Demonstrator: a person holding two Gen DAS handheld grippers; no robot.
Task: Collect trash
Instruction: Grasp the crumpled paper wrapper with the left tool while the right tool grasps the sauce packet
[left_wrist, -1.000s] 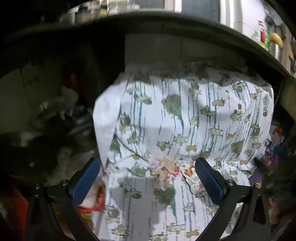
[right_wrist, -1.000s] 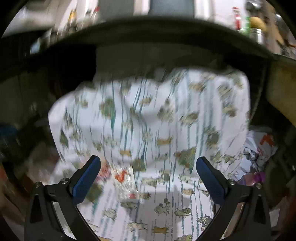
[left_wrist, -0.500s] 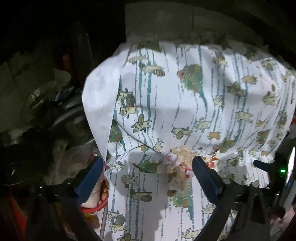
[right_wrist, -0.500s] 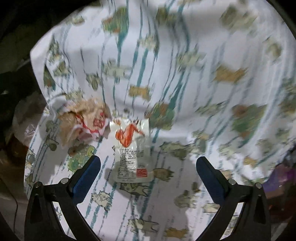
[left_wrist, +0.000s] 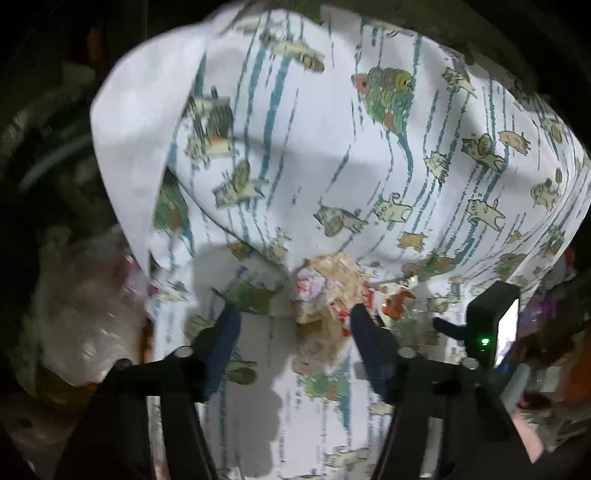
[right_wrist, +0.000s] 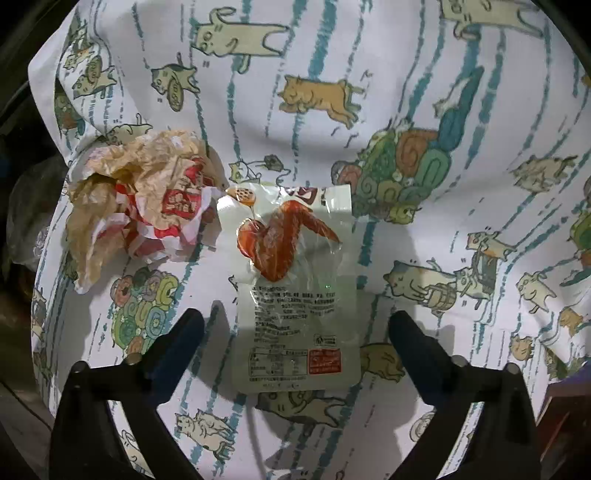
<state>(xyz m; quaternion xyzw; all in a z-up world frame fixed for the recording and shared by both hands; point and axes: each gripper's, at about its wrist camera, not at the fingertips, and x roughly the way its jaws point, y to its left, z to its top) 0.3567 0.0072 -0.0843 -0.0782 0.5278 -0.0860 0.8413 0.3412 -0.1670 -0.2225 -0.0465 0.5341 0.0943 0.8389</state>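
A crumpled brown, red and white food wrapper (right_wrist: 136, 206) lies on a white cloth with cat prints (right_wrist: 406, 110). Right beside it lies a flat clear snack packet (right_wrist: 291, 291) printed with a red chicken wing. My right gripper (right_wrist: 295, 332) is open, its jaws on either side of the packet's lower half. In the left wrist view the wrapper (left_wrist: 325, 291) lies between and just beyond the tips of my open left gripper (left_wrist: 291, 325). The packet (left_wrist: 402, 306) shows to its right, with the right gripper's body (left_wrist: 491, 317) over it.
The cloth (left_wrist: 295, 147) rises into a fold behind the trash. A clear plastic bag (left_wrist: 85, 302) and dark clutter lie off the cloth's left edge. More coloured clutter (left_wrist: 546, 369) sits at the right.
Both grippers have moved forward and down onto the trash. The left gripper's jaws have narrowed around the wrapper. The packet now lies between the right gripper's jaws.
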